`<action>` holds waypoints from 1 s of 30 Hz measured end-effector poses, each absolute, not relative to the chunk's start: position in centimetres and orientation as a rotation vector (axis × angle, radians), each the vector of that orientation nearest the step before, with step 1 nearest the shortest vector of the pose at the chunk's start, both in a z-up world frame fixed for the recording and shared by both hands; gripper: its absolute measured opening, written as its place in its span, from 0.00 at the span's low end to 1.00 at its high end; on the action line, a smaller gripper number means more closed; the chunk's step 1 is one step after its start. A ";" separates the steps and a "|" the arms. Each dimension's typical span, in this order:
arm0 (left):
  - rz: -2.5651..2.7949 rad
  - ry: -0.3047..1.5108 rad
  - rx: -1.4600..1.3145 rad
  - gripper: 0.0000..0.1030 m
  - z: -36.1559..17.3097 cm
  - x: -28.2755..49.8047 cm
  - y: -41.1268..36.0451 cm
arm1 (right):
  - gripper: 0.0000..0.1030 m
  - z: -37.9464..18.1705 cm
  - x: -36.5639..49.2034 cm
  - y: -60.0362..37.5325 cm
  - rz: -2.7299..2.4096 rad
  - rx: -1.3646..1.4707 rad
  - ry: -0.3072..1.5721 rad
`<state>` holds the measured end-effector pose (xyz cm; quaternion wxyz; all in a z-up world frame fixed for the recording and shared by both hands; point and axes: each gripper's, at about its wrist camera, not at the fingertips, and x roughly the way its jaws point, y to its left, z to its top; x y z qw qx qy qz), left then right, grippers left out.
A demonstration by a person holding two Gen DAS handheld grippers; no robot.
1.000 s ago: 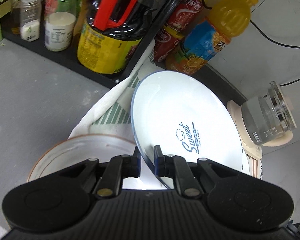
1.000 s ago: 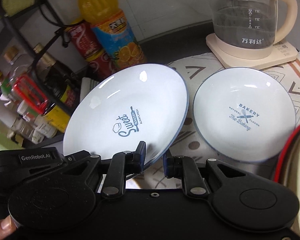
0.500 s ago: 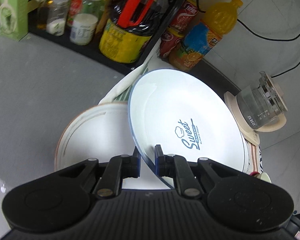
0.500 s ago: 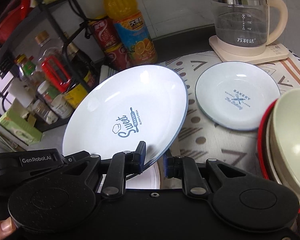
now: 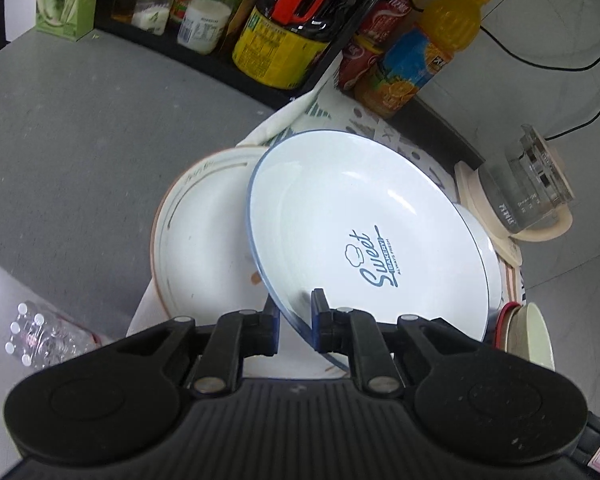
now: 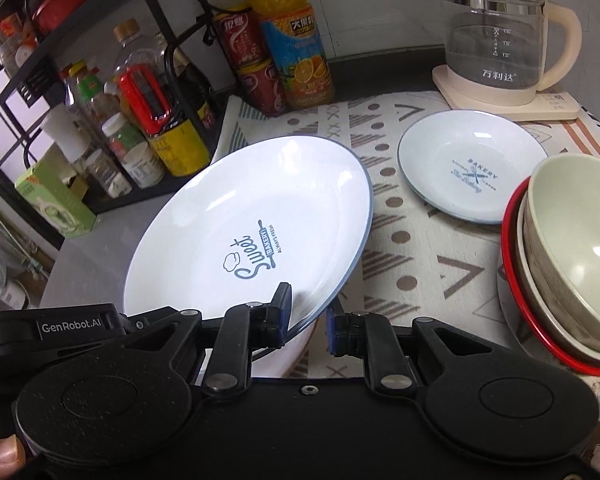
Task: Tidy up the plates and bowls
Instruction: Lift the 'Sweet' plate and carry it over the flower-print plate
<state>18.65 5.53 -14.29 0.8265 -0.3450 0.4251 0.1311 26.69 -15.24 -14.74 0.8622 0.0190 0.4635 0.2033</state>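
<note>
My left gripper (image 5: 295, 320) is shut on the near rim of a large white "Sweet Bakery" plate (image 5: 372, 240) and holds it tilted above an orange-rimmed white plate (image 5: 204, 236) on the cloth. In the right wrist view the same large plate (image 6: 252, 228) fills the middle. My right gripper (image 6: 308, 320) stands at its near rim with a gap between the jaws, and the rim lies against the left pad only. A small "Bakery" plate (image 6: 472, 172) lies on the patterned cloth. Stacked bowls (image 6: 572, 260) with a red rim sit at right.
A black rack (image 6: 100, 92) with bottles and jars stands at left. Red cans (image 6: 256, 68) and an orange juice bottle (image 6: 296, 44) stand at the back. A glass kettle (image 6: 500, 48) is at back right. A plastic water bottle (image 5: 44, 336) lies at lower left.
Both grippers have risen and pulled back with the large plate. More of the orange-rimmed plate, the cloth and the stacked bowls have come into view.
</note>
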 end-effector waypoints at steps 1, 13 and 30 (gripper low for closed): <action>0.280 0.910 -0.731 0.13 -14.4 18.6 5.5 | 0.16 -14.9 26.6 -15.3 0.427 0.033 0.976; 0.304 0.946 -0.758 0.14 -16.0 17.9 5.5 | 0.17 -15.8 26.7 -14.6 0.440 -0.022 1.007; 0.333 0.984 -0.768 0.15 -16.9 17.5 6.7 | 0.17 -16.8 27.2 -13.1 0.474 -0.057 1.040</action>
